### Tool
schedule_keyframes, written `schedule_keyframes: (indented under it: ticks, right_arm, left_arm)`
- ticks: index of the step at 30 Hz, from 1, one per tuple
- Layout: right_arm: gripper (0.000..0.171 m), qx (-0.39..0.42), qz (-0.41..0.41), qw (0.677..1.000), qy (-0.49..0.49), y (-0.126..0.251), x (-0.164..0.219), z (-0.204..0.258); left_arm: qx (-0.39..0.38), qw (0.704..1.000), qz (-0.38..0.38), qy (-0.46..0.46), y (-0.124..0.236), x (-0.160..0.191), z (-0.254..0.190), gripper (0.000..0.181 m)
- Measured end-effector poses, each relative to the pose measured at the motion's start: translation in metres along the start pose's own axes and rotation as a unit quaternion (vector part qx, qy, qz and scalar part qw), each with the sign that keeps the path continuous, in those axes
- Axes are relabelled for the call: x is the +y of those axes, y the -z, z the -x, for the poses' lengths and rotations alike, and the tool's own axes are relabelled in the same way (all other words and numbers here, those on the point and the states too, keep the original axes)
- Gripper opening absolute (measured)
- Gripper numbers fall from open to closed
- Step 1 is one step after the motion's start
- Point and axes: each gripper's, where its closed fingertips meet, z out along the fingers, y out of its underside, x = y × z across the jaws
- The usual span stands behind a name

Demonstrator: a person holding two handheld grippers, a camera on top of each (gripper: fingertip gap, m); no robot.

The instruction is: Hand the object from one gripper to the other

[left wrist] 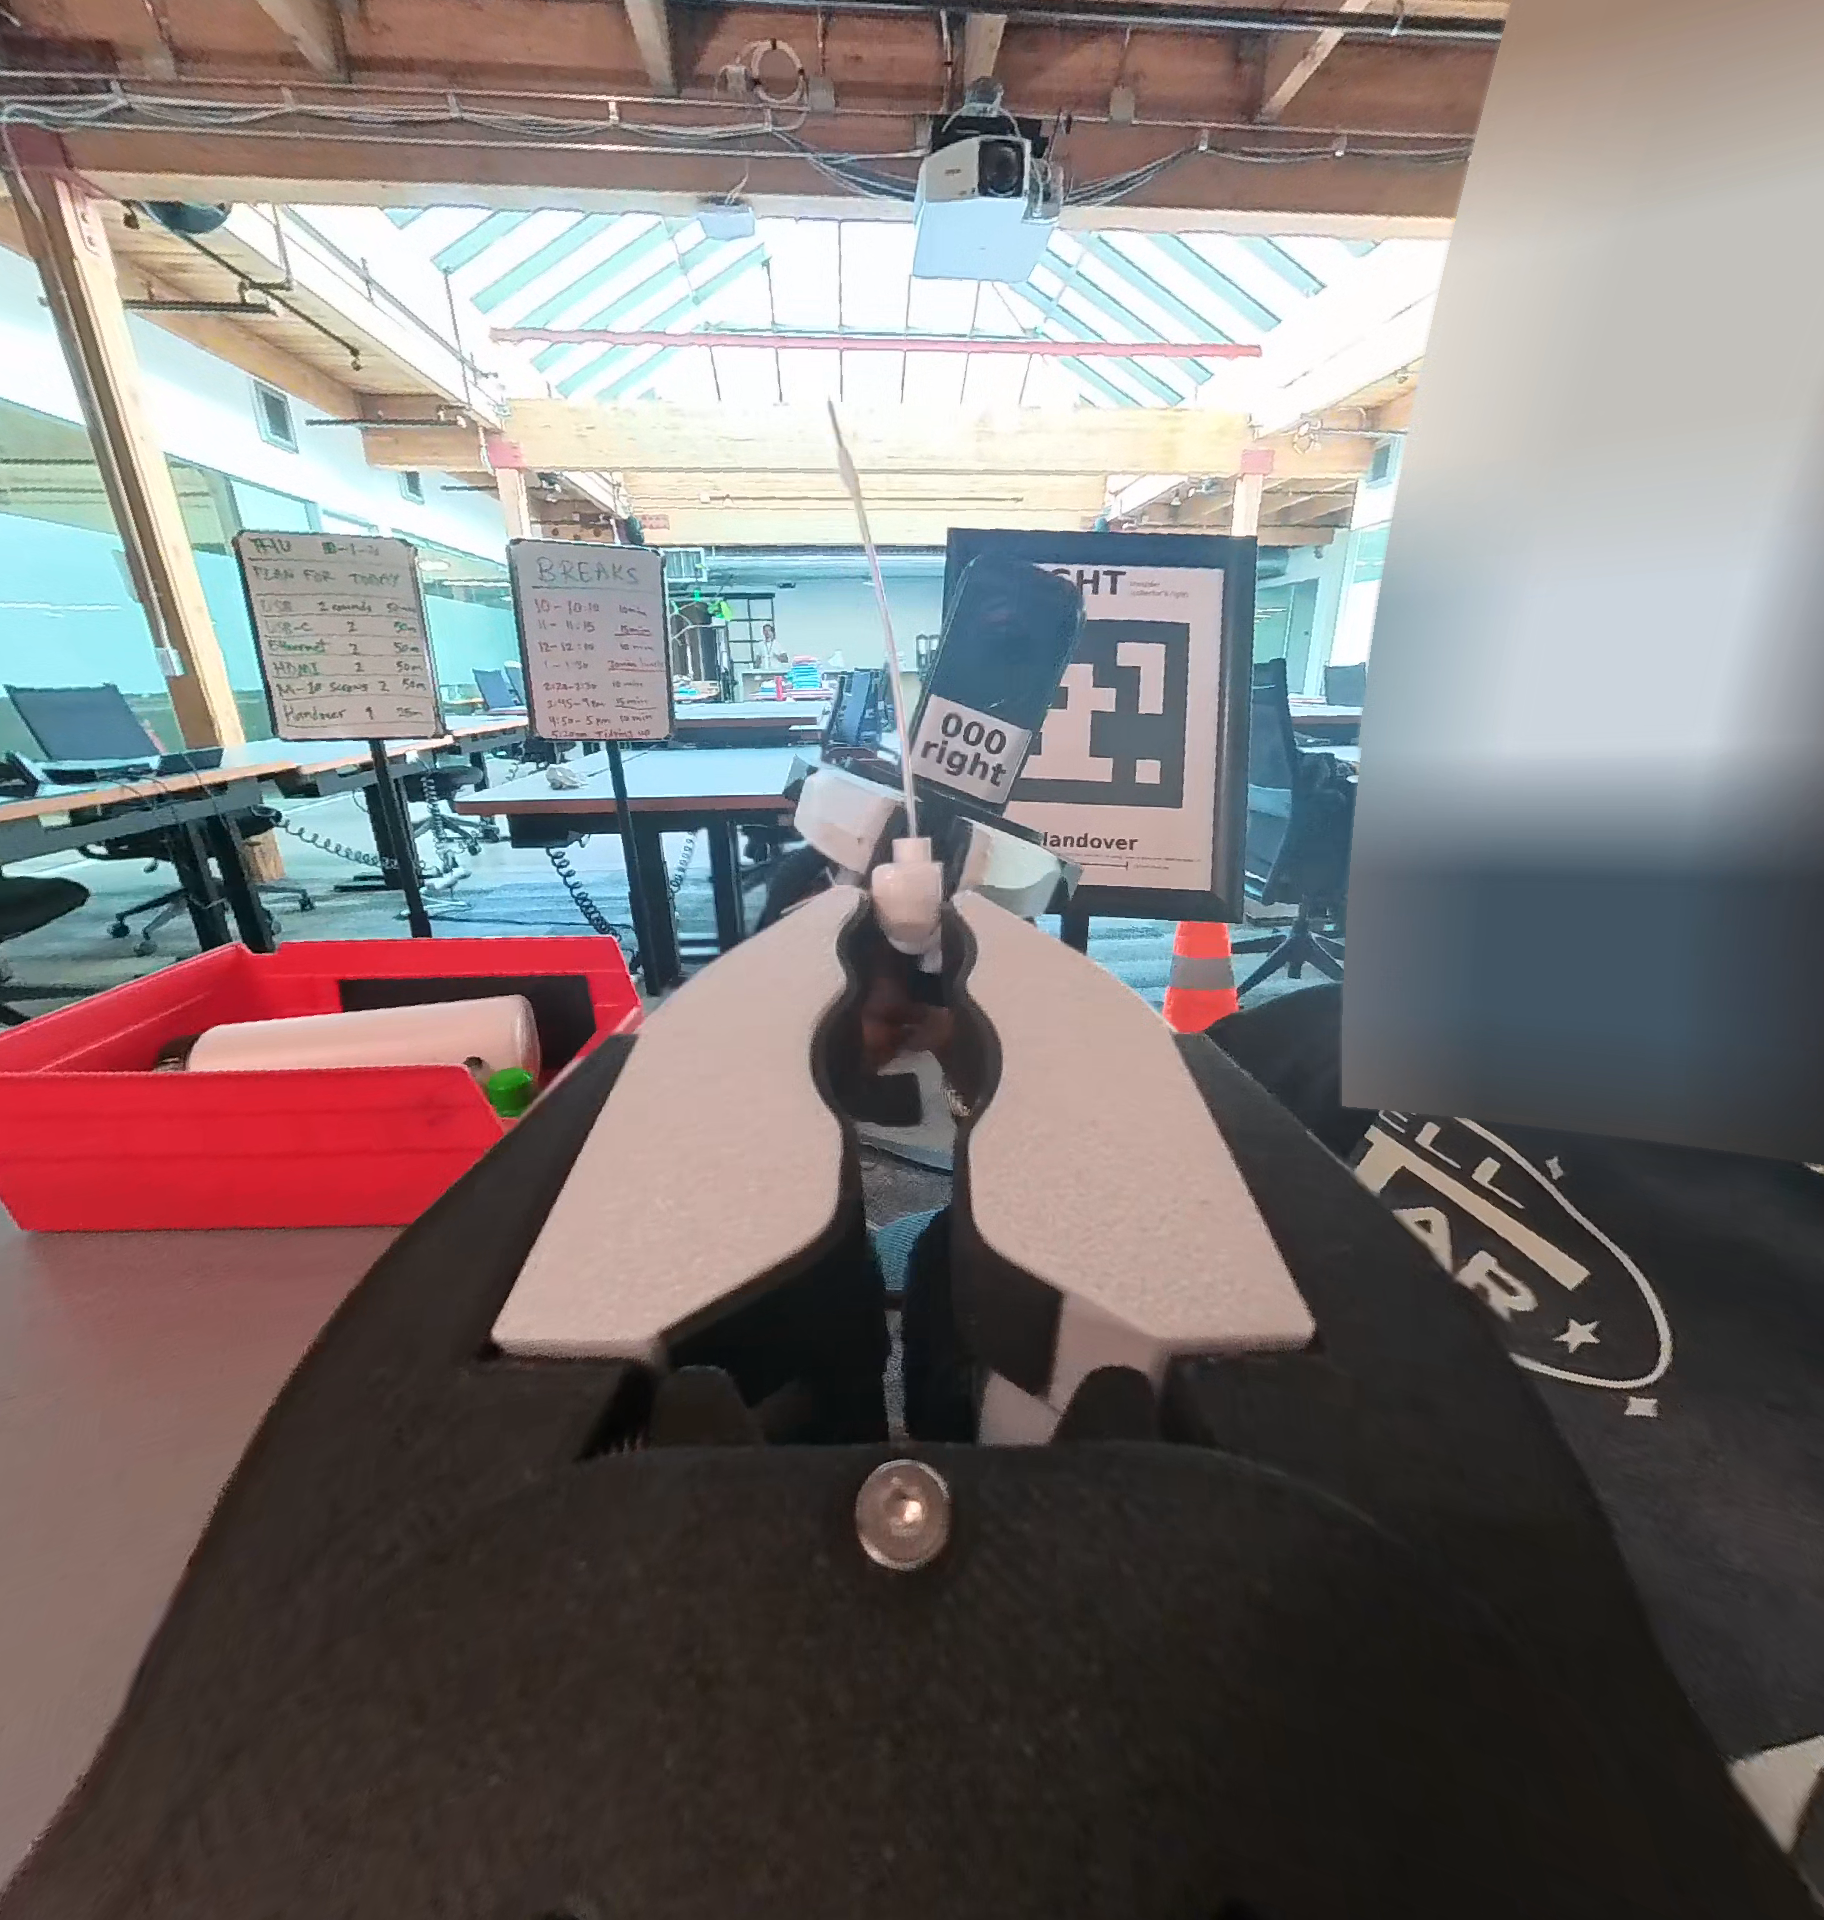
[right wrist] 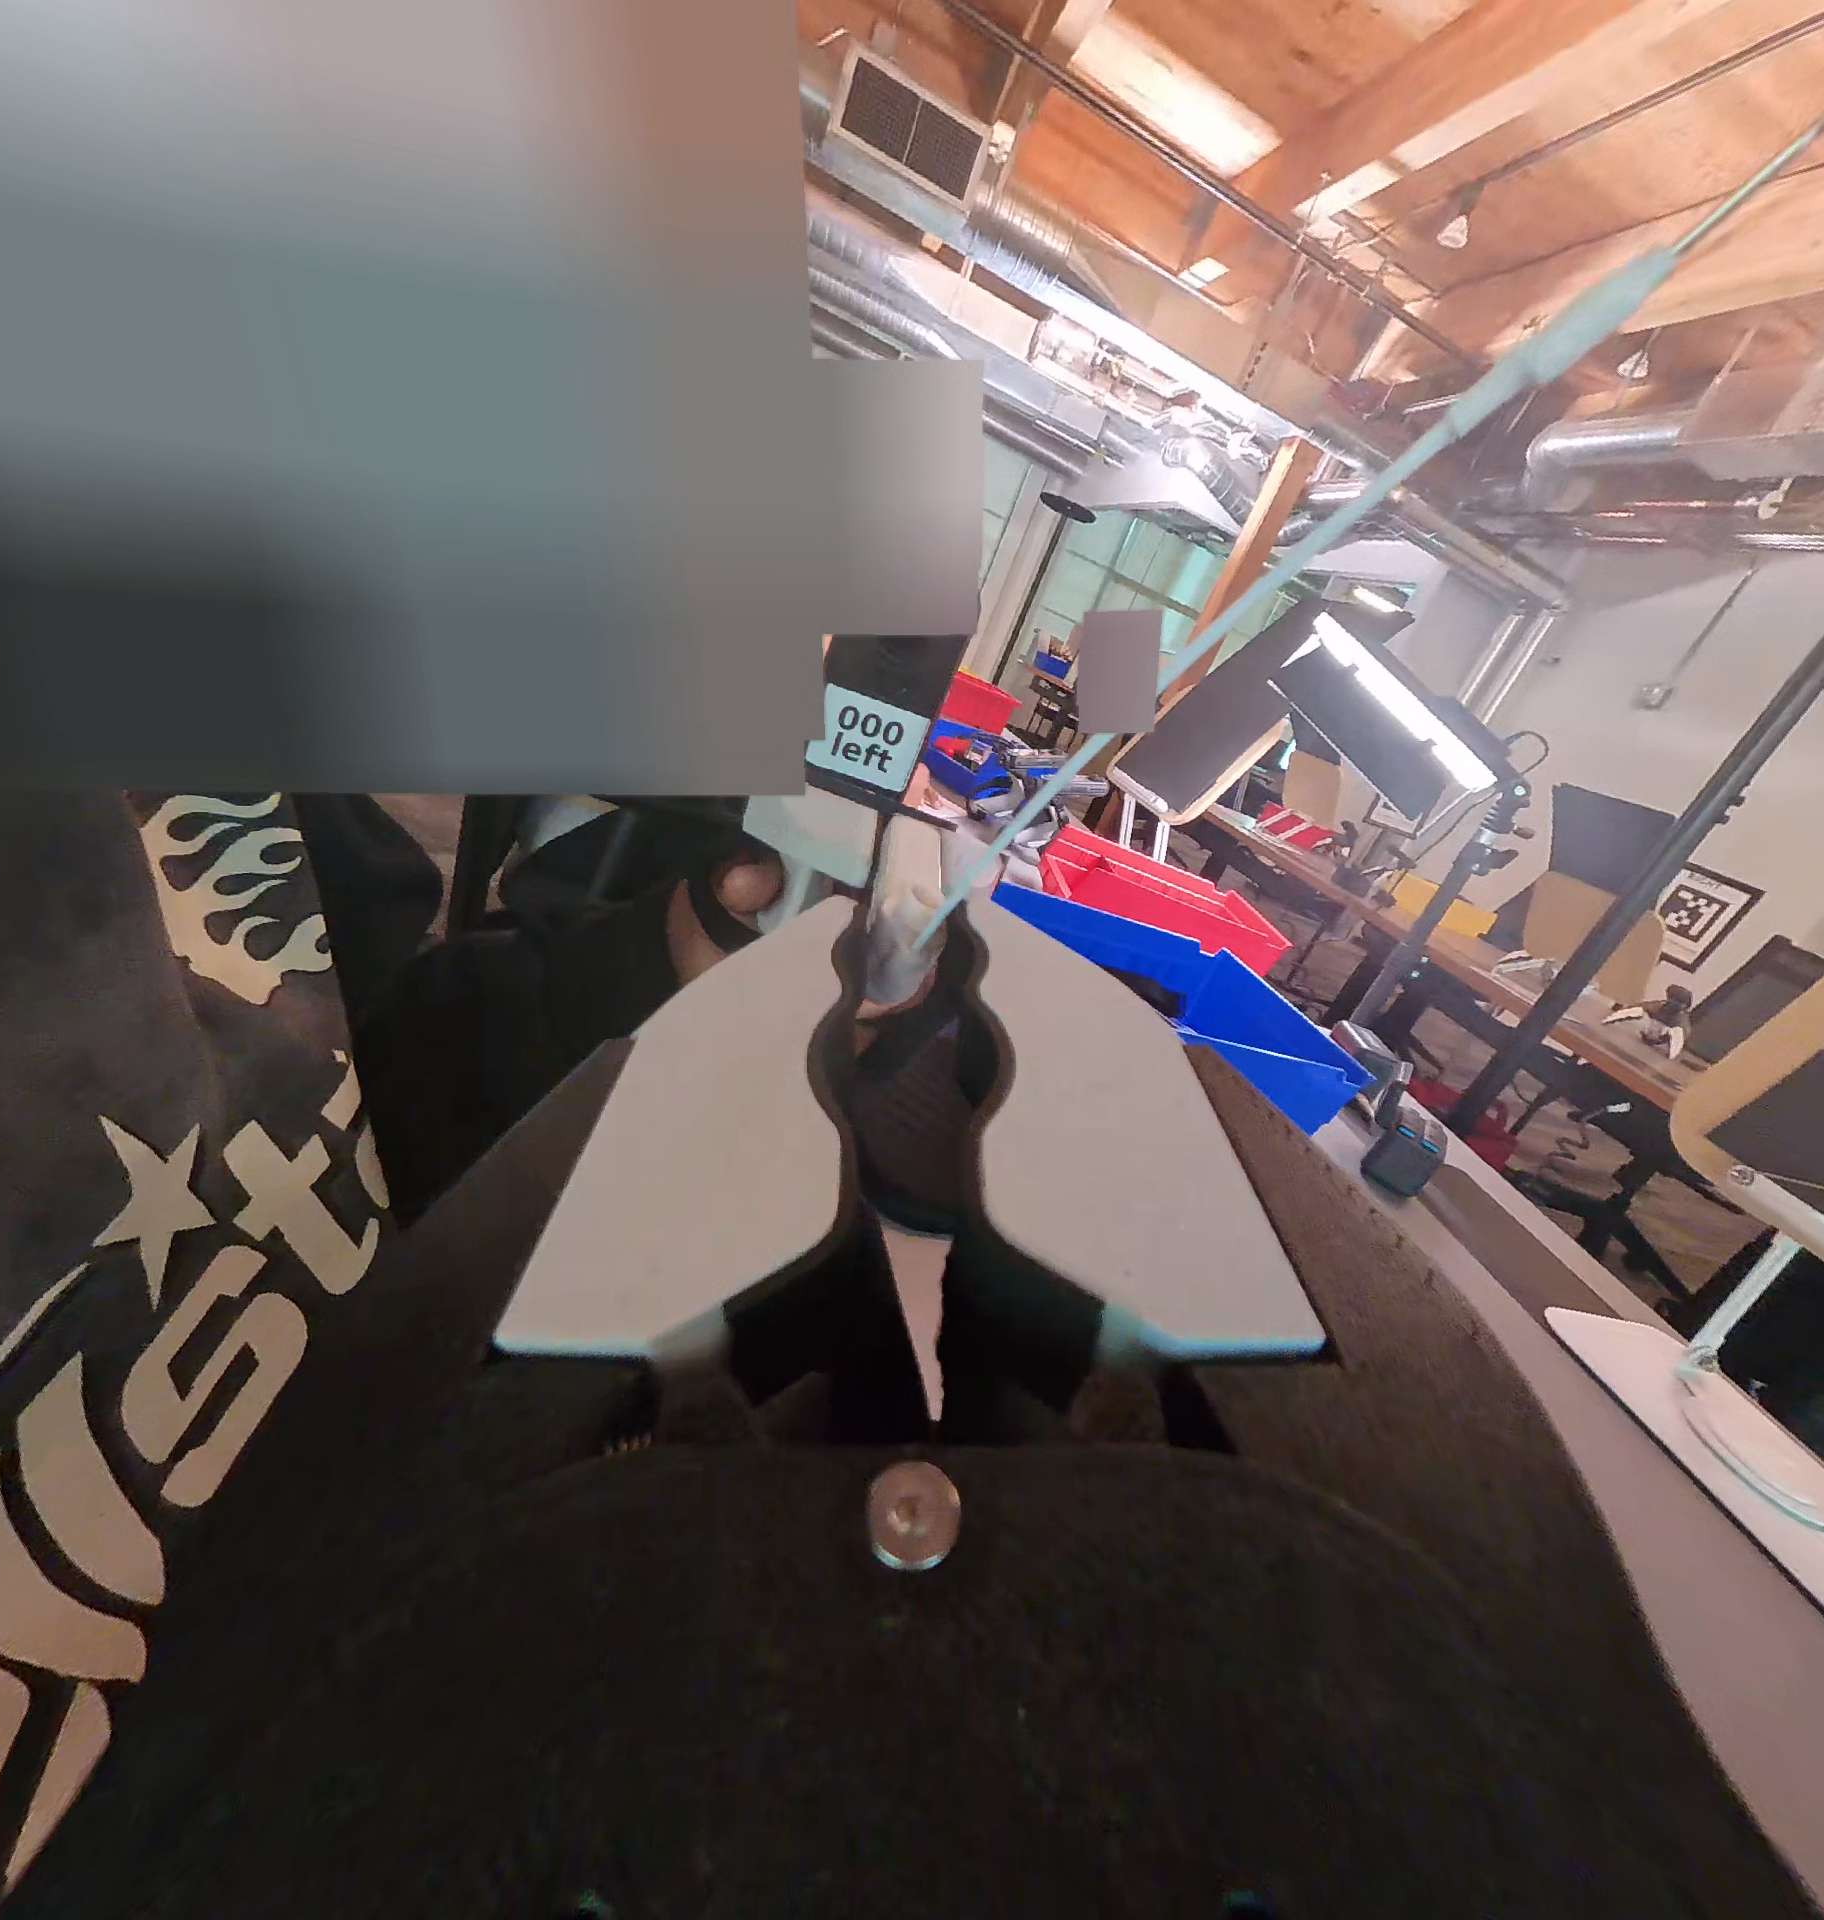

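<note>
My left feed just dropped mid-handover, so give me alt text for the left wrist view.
The left tongs are closed on the white hub of a thin white zip tie that rises upward, with the right tongs meeting it tip to tip just beyond. A red bin holding a white cylinder sits on the grey table at left.

Skylights blew out overhead, washing the far room pale. Fisheye bent both views' edges. A panel light glared at right.
</note>
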Motion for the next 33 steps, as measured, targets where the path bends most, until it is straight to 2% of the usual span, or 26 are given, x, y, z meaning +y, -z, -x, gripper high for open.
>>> schedule_keyframes:
  ticks: [5, 8, 10, 12, 14, 16, 20, 22, 25, 27, 28, 31, 33]
  right_arm:
    - [0.023, -0.015, -0.014, 0.997, -0.069, -0.001, 0.000, -0.001]
    - [0.014, -0.013, -0.009, 0.999, -0.034, -0.003, 0.002, 0.001]
    - [0.014, 0.002, -0.004, 1.000, 0.026, -0.002, 0.002, 0.001]
    - [0.013, 0.023, -0.005, 0.988, 0.150, 0.000, 0.000, 0.003]
    - [0.013, 0.057, 0.005, 0.957, 0.285, 0.002, -0.001, 0.003]
    - [0.013, 0.076, 0.027, 0.926, 0.369, 0.003, 0.000, 0.004]
    - [0.013, 0.089, 0.062, 0.884, 0.454, 0.001, 0.006, 0.006]
    - [0.013, 0.092, 0.080, 0.865, 0.486, 0.000, 0.010, 0.006]
    - [0.013, 0.100, 0.085, 0.852, 0.506, -0.001, 0.011, 0.006]
    - [0.013, 0.115, 0.081, 0.868, 0.476, -0.002, 0.009, 0.002]
    - [0.015, 0.117, 0.072, 0.889, 0.437, -0.003, 0.007, 0.001]
    - [0.024, 0.078, 0.044, 0.962, 0.258, 0.001, 0.004, -0.003]
    - [0.029, 0.029, 0.001, 0.994, 0.104, 0.007, -0.002, -0.003]
  left_arm:
    - [0.000, 0.999, -0.006, -0.041, 0.001, -0.002, -0.001, 0.011]
    - [-0.003, 0.999, -0.004, -0.039, 0.001, -0.001, -0.001, 0.012]
    - [-0.006, 1.000, 0.001, -0.021, 0.001, 0.000, 0.001, 0.014]
    - [-0.002, 1.000, -0.002, 0.011, 0.001, -0.001, 0.001, 0.018]
    - [0.007, 0.999, -0.002, 0.051, 0.001, -0.001, 0.002, 0.025]
    - [0.024, 0.996, 0.003, 0.082, 0.001, 0.001, 0.000, 0.026]
    - [0.027, 0.994, 0.016, 0.108, -0.001, 0.007, 0.001, 0.024]
    - [0.024, 0.994, 0.016, 0.109, -0.001, 0.008, 0.002, 0.015]
    - [0.025, 0.994, 0.016, 0.102, 0.000, 0.007, 0.002, 0.013]
    - [0.018, 0.998, 0.000, 0.066, 0.001, 0.003, 0.002, 0.014]
    - [0.016, 0.999, -0.013, 0.040, 0.002, -0.001, 0.002, 0.013]
    - [0.003, 0.999, -0.048, -0.012, 0.007, -0.014, 0.001, 0.013]
    - [-0.005, 0.997, -0.054, -0.045, 0.011, -0.018, 0.001, 0.013]
